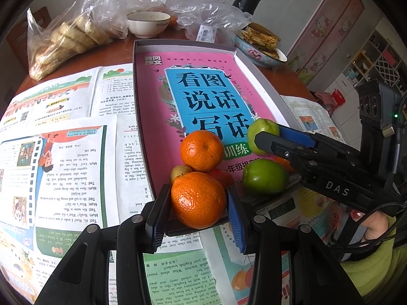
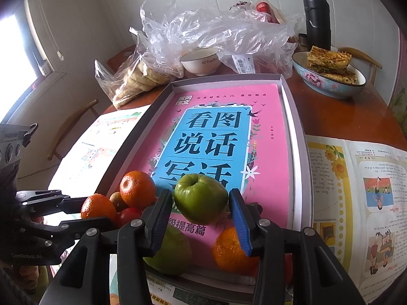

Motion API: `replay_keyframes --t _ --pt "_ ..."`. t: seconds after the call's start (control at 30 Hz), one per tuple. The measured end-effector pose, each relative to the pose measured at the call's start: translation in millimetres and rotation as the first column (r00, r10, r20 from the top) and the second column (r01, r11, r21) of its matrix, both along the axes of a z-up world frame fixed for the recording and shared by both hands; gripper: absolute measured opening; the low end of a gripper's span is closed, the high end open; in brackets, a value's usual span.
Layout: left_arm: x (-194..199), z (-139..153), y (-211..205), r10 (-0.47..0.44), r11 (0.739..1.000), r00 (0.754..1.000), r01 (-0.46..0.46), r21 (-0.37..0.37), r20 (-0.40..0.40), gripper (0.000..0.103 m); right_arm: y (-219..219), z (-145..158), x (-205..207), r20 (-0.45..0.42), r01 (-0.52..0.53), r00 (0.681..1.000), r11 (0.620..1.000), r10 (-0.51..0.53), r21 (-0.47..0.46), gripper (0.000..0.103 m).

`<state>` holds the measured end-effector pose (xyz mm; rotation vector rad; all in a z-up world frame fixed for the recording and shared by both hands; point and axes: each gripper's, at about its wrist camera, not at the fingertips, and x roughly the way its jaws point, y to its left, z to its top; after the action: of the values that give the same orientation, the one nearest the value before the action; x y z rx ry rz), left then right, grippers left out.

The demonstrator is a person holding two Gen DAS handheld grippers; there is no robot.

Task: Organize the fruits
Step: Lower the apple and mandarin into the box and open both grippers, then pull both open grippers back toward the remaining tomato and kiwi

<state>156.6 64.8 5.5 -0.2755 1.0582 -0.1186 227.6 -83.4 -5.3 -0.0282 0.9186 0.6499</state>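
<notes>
Wooden tabletop [image 2: 376, 111] carries printed sheets and a grey box tray [image 2: 296, 137] lined with a pink book. Left tool [image 1: 198, 203] grips an orange [image 1: 199, 199] at the tray's near edge. Right tool [image 2: 201, 203] grips a green fruit [image 2: 201, 198] above the tray's near end. More oranges [image 1: 202, 150] and a second green fruit [image 1: 264, 176] lie inside the tray's near end.

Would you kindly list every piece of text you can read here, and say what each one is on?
"看图说话写话": pink book lying in the grey tray.
"黄冈作文": the same book's top corner.
"训练": its green band.
"DAS": right gripper body.
"Family": white bowl.
"Mum:", "Ted:": printed worksheets, seen upside down.
Barcode label on the plastic bag: too small to read.
</notes>
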Motion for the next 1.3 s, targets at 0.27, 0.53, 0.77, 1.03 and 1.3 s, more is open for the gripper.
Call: replay_keyframes --t 0.27,0.53,0.77,1.03,1.3 --pt "-1.6 2.3 -3.1 -0.002 1.000 1.000 0.002 0.005 0.006 0.050 -2.0 6.3 -4.4 0.016 0.002 1.000 1.000 -0.002 0.007 0.055" --pt "-2.3 4.5 -3.7 -0.001 1.000 1.000 0.000 0.012 0.010 0.052 -6.2 10.4 -8.1 0.024 0.010 1.000 1.000 -0.011 0.014 0.057" --pt "-4.6 7.3 -5.6 -0.003 1.000 1.000 0.003 0.018 0.018 0.058 -8.8 14.5 -12.6 0.034 0.011 0.999 1.000 -0.011 0.018 0.057" --pt "-8.5 11.5 -6.7 -0.002 0.999 1.000 0.001 0.032 0.027 0.064 -11.3 19.8 -17.9 0.048 0.012 0.999 1.000 -0.012 0.019 0.060" --pt "-12.9 13.8 -1.7 0.022 0.998 0.999 -0.024 0.051 0.030 0.069 -12.0 21.3 -20.8 0.051 0.012 0.999 1.000 -0.013 0.021 0.060"
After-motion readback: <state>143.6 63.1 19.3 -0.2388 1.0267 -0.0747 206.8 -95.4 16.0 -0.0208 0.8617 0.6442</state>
